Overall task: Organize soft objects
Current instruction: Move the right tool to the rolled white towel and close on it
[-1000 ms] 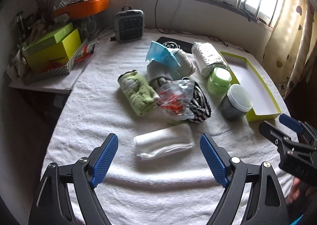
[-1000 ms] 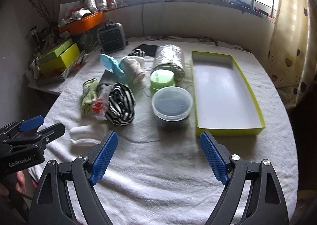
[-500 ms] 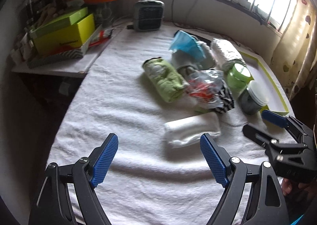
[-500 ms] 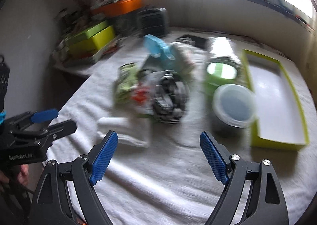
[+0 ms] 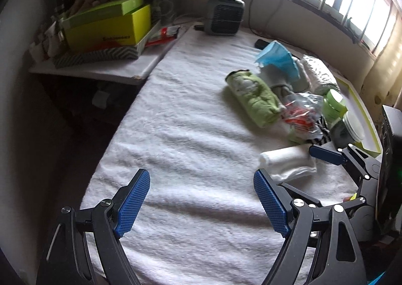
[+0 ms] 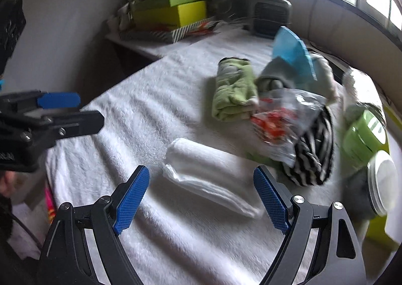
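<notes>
White folded cloth [image 6: 211, 179] between spread right hand-held gripper [image 6: 201, 199] fingers

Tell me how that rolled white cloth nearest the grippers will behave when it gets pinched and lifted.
The rolled white cloth looks soft and layered, so it will probably squash between the pads and sag at both ends. Its loose folded edges may unroll. It lies flat on the towel-covered table, so rolling away seems unlikely.

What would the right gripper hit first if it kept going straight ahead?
Most likely the folded white cloth, lying between the open right gripper fingers just ahead; behind it sits the striped fabric. Depth is uncertain.
</notes>
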Action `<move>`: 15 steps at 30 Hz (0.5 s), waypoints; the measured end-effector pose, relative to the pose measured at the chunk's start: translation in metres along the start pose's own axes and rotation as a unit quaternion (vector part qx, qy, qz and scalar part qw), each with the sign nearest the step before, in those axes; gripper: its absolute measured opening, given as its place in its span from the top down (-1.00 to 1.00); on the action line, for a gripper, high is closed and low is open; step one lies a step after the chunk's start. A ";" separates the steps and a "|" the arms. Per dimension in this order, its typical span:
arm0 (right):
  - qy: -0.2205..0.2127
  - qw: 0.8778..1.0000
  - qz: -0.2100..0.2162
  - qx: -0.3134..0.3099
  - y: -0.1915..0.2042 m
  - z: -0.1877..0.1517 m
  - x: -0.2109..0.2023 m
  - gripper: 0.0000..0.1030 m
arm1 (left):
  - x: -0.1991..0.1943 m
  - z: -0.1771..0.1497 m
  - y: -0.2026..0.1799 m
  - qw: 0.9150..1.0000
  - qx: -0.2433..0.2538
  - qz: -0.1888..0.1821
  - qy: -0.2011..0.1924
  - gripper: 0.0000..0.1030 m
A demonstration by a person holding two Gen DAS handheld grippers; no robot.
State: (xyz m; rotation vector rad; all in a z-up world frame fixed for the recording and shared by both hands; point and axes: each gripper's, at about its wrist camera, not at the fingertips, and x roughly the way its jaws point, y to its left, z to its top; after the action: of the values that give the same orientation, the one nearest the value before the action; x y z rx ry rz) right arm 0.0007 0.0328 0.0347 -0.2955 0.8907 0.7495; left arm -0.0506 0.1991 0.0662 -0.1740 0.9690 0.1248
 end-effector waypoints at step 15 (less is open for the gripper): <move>0.024 0.998 -0.033 -0.043 -0.001 0.013 0.036 -0.54 | 0.013 0.005 0.012 1.000 -0.005 -0.003 0.011 -0.66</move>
State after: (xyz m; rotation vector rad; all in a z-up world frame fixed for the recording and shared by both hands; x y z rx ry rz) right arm 0.0239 0.0553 0.0142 -0.4181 0.8920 0.7236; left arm -0.0417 0.2126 0.0569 -0.1891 0.9903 0.1220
